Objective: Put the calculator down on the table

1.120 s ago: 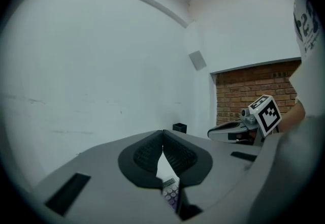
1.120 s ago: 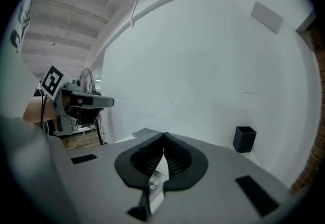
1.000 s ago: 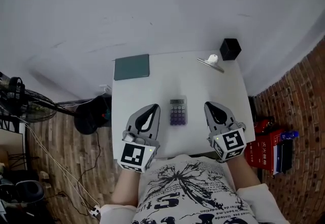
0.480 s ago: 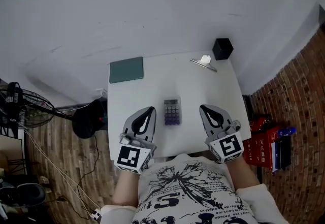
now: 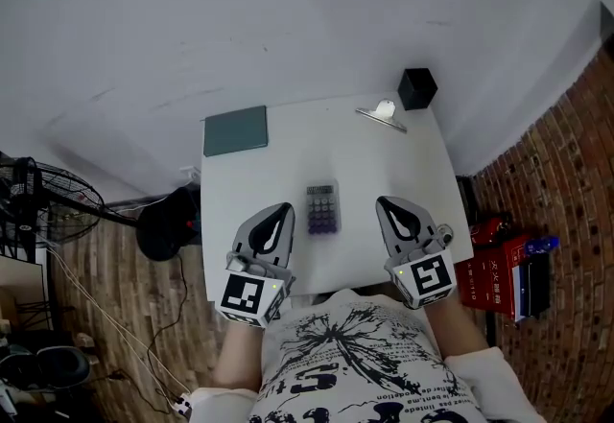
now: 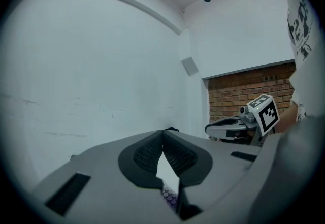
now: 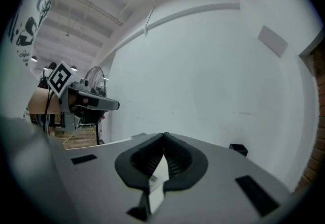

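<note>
Left gripper (image 5: 284,210) and right gripper (image 5: 384,204) both have their jaws pressed together, with nothing between them, over the near edge of the white table (image 5: 278,172). The calculator (image 5: 322,209) lies flat on the table between the two grippers and touches neither. I judge the placing done; the next move only needs to keep clear of it.

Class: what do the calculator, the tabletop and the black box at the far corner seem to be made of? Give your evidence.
Calculator: likely plastic, grey casing with rows of purple keys.
Tabletop: smooth matte white, maybe laminate or painted board.
Black box: matte, sharp-edged cube; possibly plastic, unclear.
</note>
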### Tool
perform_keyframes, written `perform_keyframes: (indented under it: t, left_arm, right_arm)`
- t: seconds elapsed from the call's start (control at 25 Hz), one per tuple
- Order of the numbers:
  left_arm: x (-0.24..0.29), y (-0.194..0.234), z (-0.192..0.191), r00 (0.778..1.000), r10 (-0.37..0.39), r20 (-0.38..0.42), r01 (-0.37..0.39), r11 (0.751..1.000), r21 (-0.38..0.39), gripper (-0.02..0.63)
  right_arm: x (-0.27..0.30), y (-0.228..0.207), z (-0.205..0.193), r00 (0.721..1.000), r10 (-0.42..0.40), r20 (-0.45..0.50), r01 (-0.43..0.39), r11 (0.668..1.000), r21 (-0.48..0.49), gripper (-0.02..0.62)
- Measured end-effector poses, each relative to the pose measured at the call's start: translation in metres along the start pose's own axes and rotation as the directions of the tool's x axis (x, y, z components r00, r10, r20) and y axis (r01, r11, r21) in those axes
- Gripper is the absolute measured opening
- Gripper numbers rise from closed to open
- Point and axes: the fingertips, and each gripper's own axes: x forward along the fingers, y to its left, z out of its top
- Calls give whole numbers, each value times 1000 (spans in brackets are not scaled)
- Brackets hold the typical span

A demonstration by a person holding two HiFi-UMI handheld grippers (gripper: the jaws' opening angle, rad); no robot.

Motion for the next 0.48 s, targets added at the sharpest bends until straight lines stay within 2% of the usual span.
perform_keyframes:
  t: [0.48]
  left_arm:
    - [3,-2,-13,1000,-7,-19,7,1000,-5,14]
  right_arm:
    - [2,-2,-11,1000,-10,-18,10,1000,5,13]
